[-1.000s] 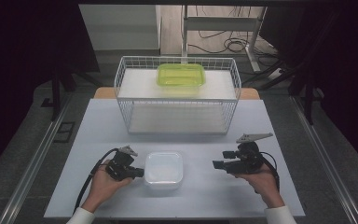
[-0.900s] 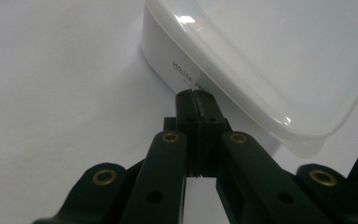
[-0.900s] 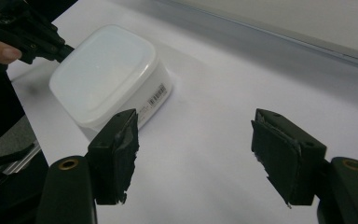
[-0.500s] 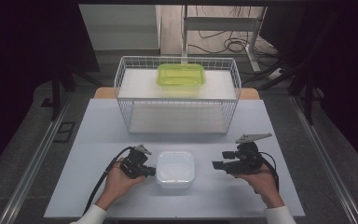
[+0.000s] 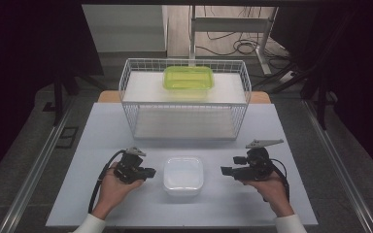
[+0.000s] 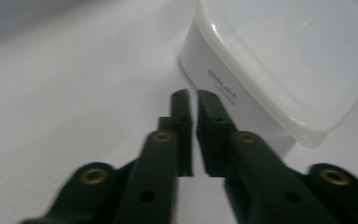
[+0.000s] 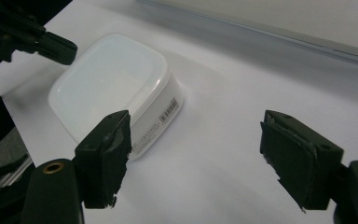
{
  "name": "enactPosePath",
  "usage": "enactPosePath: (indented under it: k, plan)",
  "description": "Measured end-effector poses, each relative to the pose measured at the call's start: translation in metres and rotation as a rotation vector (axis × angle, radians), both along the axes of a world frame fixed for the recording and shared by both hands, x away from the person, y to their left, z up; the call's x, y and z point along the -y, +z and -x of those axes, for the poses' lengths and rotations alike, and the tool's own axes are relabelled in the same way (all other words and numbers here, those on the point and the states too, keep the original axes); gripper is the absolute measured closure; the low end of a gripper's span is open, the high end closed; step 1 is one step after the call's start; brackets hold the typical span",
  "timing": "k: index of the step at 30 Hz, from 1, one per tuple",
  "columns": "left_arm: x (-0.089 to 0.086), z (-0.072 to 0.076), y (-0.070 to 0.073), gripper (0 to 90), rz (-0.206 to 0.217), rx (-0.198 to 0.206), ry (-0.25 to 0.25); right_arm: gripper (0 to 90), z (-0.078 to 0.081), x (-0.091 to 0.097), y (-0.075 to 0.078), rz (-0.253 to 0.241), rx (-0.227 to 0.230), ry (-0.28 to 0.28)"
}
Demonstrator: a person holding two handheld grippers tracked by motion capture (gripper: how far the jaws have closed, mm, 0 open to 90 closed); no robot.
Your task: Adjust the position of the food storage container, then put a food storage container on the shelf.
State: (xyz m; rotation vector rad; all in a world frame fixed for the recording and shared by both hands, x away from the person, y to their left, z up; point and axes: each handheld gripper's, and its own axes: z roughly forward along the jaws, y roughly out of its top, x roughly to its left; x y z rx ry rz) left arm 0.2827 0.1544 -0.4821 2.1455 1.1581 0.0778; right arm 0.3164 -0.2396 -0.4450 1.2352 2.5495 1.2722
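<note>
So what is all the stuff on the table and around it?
white tub: one, white with a lid, front middle of the table, between the two grippers
wire basket: one, white, at the back of the table
green tub: one, yellow-green, on the top shelf in the wire basket
table: one, white
left gripper: one, black, left of the white tub, fingers a narrow gap apart, nothing between them
right gripper: one, black, right of the white tub, fingers wide open

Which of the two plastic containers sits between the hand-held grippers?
The white lidded container on the table, not the green container lying atop the wire basket farther back.
</note>
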Motion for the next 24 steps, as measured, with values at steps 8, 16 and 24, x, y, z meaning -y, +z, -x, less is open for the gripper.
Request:
enactPosePath:
  k: [8,16,24]
  plan:
    - [-0.015,0.010,0.020,41.3,0.086,0.051,0.067,22.6,0.001,-0.003,-0.002,-0.032,-0.007,-0.017]
    - [-0.022,0.009,0.017,36.1,0.152,0.006,0.090,22.8,0.002,-0.012,-0.009,-0.037,-0.054,-0.002]
    - [-0.025,0.008,0.015,36.3,0.203,-0.020,0.102,23.9,0.002,-0.019,-0.014,-0.068,-0.080,0.009]
